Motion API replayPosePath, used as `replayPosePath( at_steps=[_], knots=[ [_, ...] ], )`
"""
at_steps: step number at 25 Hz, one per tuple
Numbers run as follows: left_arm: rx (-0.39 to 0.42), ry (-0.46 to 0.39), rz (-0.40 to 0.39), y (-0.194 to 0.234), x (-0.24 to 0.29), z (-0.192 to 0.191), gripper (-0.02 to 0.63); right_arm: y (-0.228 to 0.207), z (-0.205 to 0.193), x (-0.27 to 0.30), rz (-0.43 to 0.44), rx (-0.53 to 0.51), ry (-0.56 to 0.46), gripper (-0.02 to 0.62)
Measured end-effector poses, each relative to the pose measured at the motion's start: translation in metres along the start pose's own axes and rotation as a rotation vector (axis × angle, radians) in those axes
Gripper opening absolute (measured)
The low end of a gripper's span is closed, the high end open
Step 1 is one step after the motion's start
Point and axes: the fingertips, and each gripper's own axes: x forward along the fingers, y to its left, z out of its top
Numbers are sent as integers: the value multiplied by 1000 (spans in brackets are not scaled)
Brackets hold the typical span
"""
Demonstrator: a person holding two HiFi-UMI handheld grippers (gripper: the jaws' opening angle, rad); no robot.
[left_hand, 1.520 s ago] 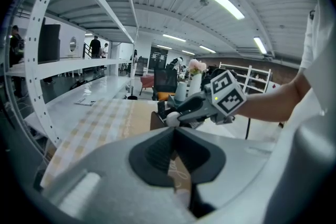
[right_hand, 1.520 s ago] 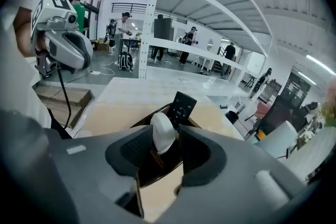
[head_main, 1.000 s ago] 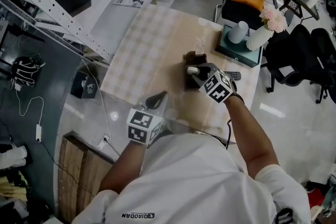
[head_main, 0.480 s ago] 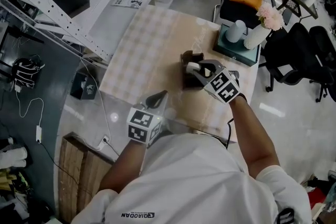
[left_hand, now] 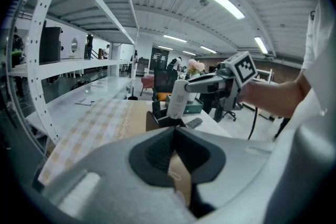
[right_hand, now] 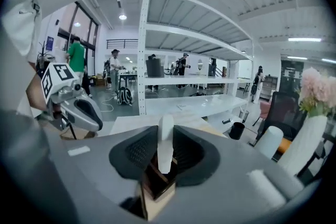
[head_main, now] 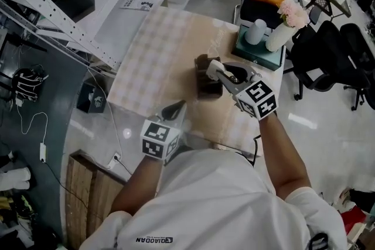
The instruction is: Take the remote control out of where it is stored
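Note:
A white remote [head_main: 214, 69] stands upright between the pads of my right gripper [head_main: 218, 72], which is shut on it. The jaws have just been closing, with the remote between them. The remote's lower end hangs just above the brown wooden holder [head_main: 206, 86]. In the right gripper view the remote [right_hand: 165, 144] sits between the pads over the holder [right_hand: 155, 186]. The left gripper view shows the lifted remote [left_hand: 180, 98] and a dark remote [left_hand: 156, 108] still standing in the holder. My left gripper [head_main: 174, 109] is shut and empty near the table's front edge.
A teal box [head_main: 261, 50] with a white cup and a vase of pink flowers [head_main: 280, 32] stands at the table's far right corner. A black remote [left_hand: 194, 123] lies on the table beside the holder. Office chairs stand beyond; white shelving runs along the left.
My right gripper has risen and rolled, drawing the white remote up out of the holder. The left gripper has stayed where it was.

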Motion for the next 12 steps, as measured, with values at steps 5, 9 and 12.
replayPosePath(
  at_steps=[5,9,12],
  knots=[
    [5,1,-10,-14,6,-3,3,-22,-6,-35,-57,228,-87,97],
    [14,3,-14,-25,11,-2,3,-49,-35,-67,-150,422,-146,97],
    [20,4,-17,-34,13,-2,3,-62,-74,-85,-222,559,-146,97]
  ],
)
